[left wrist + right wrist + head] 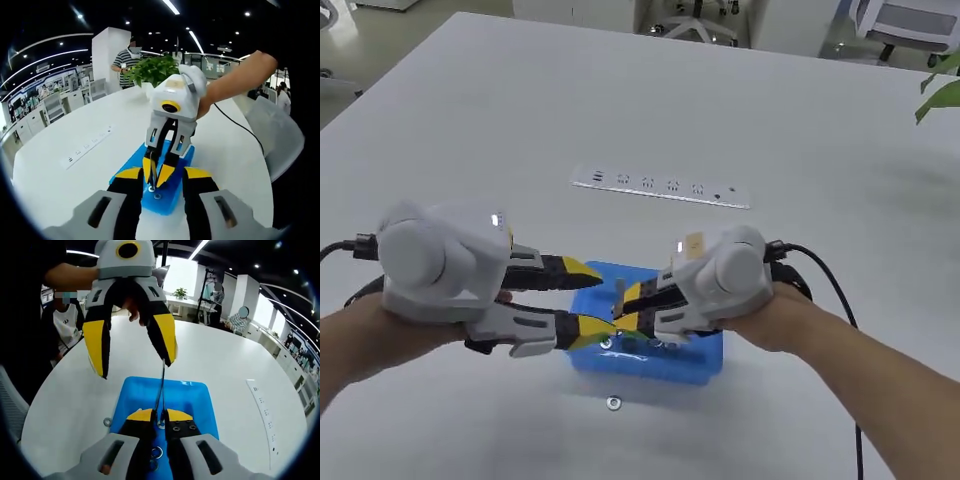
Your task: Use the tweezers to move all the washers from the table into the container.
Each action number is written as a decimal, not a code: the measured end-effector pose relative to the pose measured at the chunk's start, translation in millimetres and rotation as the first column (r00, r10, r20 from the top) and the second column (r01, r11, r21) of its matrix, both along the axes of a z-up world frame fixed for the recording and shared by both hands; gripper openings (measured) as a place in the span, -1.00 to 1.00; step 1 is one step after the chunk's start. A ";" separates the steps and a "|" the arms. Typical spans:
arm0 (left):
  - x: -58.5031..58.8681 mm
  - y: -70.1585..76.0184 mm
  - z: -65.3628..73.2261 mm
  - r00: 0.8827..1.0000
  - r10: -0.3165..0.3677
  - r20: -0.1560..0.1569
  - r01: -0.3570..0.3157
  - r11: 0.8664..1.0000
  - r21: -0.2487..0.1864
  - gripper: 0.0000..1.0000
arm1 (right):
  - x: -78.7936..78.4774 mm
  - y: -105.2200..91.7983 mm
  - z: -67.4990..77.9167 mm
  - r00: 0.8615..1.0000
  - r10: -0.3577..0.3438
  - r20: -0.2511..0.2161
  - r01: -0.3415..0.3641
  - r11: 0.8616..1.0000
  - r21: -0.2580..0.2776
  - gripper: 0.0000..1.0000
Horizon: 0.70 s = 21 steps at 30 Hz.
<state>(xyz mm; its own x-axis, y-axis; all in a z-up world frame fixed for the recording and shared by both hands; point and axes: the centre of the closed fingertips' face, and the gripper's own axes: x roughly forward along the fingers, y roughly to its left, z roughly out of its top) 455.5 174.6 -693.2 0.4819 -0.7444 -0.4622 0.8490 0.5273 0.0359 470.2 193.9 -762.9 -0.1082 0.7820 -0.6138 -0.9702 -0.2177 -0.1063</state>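
One washer (pixel 613 403) is in sight on the tabletop (pixel 520 120). It lies flat toward the near edge, just beside the near wall of the blue container (pixel 710 368) but apart from it. Several washers (pixel 176 429) are seen already lying on the container's floor.

The tweezers (pixel 162 385) are clamped between the narrowly closed jaws of the right gripper (pixel 160 416). They are held roughly upright over the container, with the tips pointed down into it. Whether a washer is pinched at the tips cannot be told. The left gripper (pixel 588 302) is held at the container's left side, facing the right one, with its jaws spread wide and empty.

The washer is judged to be light, stiff, thin and smooth. Lying flush on a slick top, it may skate or flip when nudged. It would best be taken across the ring, with one tip through the hole and the other outside the rim, or by the outer edge with the tips laid low. The tweezers are slim and springy, so a firm hold partway along the arms is wanted. In that way they are closed by the squeeze and not twisted in the jaws.
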 end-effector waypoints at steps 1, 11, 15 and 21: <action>2.4 -0.4 -1.1 1.000 -0.002 0.005 0.002 1.000 0.009 -0.40 | 0.0 -0.1 0.0 1.000 0.001 0.001 -0.001 1.000 0.000 -0.82; 14.4 -6.9 -4.0 0.999 -0.033 0.029 0.032 0.999 0.036 -0.64 | -0.7 -1.1 -0.2 1.000 0.010 0.006 -0.010 1.000 -0.004 -0.82; 15.3 -10.0 -5.0 0.998 -0.046 0.030 0.045 0.998 0.039 -0.72 | -1.2 -1.2 -0.4 1.000 0.018 0.011 -0.018 1.000 -0.008 -0.82; 16.8 -11.1 -5.8 0.998 -0.052 0.032 0.050 0.998 0.044 -0.84 | -2.0 -1.0 -0.3 0.999 0.026 0.019 -0.025 1.000 -0.015 -0.81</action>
